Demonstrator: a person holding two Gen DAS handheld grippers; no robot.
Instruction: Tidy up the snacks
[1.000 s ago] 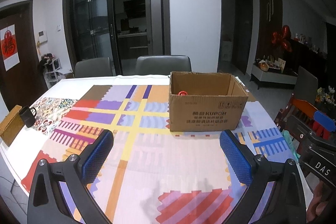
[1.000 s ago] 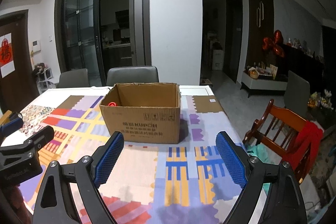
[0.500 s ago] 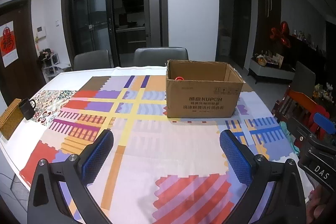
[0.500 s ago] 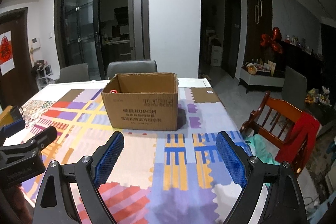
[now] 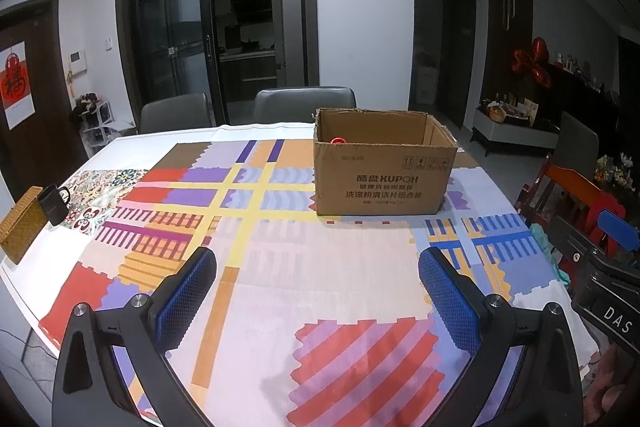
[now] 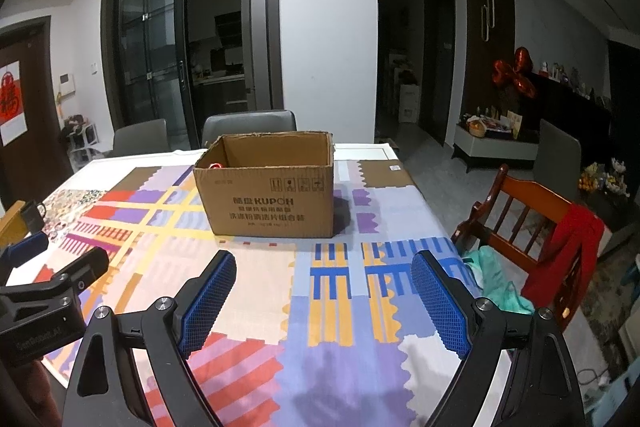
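On patterned tablecloth (image 5: 256,267), open brown cardboard box (image 5: 384,183)

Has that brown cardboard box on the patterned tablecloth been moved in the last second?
No. The brown cardboard box sits on the same purple and yellow patches of the patterned tablecloth; only the camera's view shifted.

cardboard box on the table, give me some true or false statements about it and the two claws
1. The brown cardboard box stands open at the top. True.
2. The left claw is closed on the box. False: its jaws stand open and empty, short of the box.
3. Something small and red shows inside the box. True.
4. The right claw holds a snack. False: it is open with nothing between its blue pads.
5. The black mug sits inside the box. False: it stands at the table's left edge beside a woven basket.
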